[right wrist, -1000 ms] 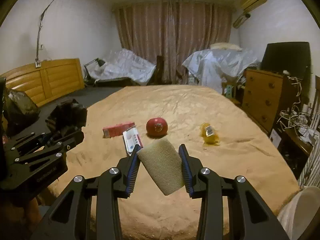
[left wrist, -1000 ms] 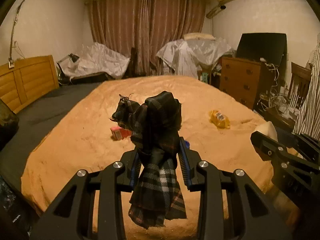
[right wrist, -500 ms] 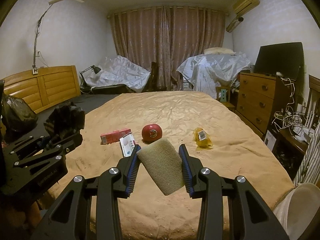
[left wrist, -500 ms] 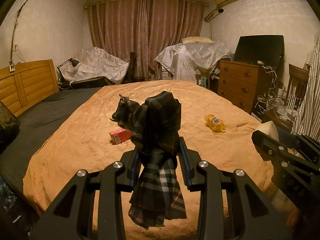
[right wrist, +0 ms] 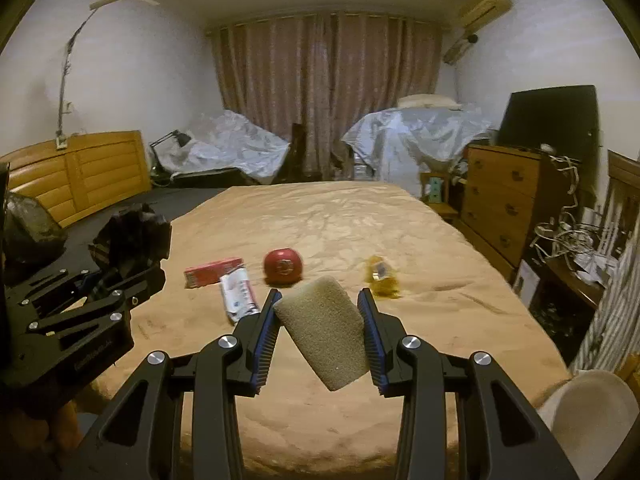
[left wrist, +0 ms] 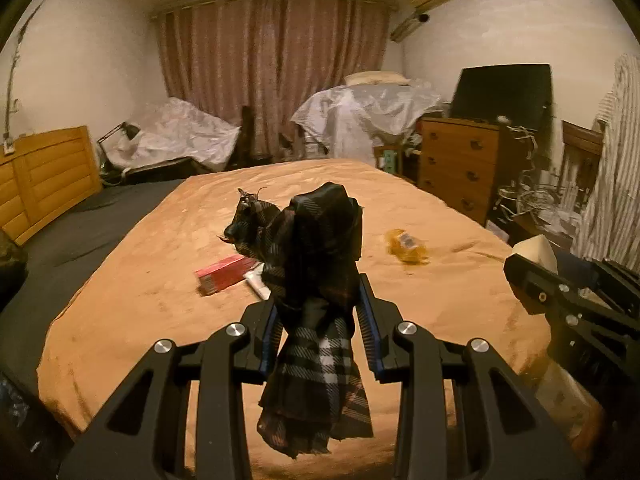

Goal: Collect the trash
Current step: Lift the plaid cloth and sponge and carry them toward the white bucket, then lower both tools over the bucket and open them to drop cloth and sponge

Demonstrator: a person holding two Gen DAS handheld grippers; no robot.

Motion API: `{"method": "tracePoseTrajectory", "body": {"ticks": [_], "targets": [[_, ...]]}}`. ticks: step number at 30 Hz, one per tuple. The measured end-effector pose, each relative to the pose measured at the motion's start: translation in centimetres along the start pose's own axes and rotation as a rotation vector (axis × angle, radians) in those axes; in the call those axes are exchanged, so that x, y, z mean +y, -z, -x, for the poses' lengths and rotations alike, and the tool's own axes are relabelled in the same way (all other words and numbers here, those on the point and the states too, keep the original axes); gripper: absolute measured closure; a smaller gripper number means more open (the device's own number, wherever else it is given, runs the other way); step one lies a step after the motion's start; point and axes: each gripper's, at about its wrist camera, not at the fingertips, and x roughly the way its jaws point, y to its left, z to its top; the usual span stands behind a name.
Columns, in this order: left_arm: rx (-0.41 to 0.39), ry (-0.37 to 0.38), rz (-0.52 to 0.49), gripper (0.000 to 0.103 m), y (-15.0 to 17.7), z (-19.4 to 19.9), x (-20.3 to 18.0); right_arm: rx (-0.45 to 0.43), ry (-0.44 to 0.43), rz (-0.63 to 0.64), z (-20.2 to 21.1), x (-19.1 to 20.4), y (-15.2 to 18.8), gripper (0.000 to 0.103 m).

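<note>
Plaid cloth hangs upright, long axis vertical, clenched in the left tongs above the bed. A red box lies at ten o'clock, a yellow wrapper at two.

Right view: right tongs grasp a sponge, long axis tilted toward eleven o'clock. A red ball sits just beyond.

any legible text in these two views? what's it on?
None can be read.
Red box: print blurred.
White tube: markings too small.
Yellow wrapper: label blurred.
Red round item: white mark, unreadable.
Left claw: faint embossed lettering on its body, illegible.
</note>
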Motion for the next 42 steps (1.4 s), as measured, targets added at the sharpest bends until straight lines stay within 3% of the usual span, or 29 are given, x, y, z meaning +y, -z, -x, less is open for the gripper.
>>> {"method": "tracePoseTrajectory", "body": {"ticks": [16, 28, 34, 42], "targets": [[0.007, 0.218, -0.106, 0.070, -1.4, -1.1, -11.2, -0.004, 0.228, -0.050, 7.7, -12.5, 0.0, 0.063], [0.040, 0.441, -0.222, 0.070, -1.6, -0.8, -23.3, 0.051, 0.419, -0.126, 14.8, -25.4, 1.8, 0.062], [0.097, 0.523, -0.282, 0.070, -0.5, -1.2, -28.2, 0.129, 0.460, -0.157, 16.6, -31.1, 3.3, 0.062], [0.216, 0.597, -0.337, 0.069, 0.2, -2.9, -32.5, 0.251, 0.443, -0.240, 16.2, -37.5, 4.7, 0.062]]}}
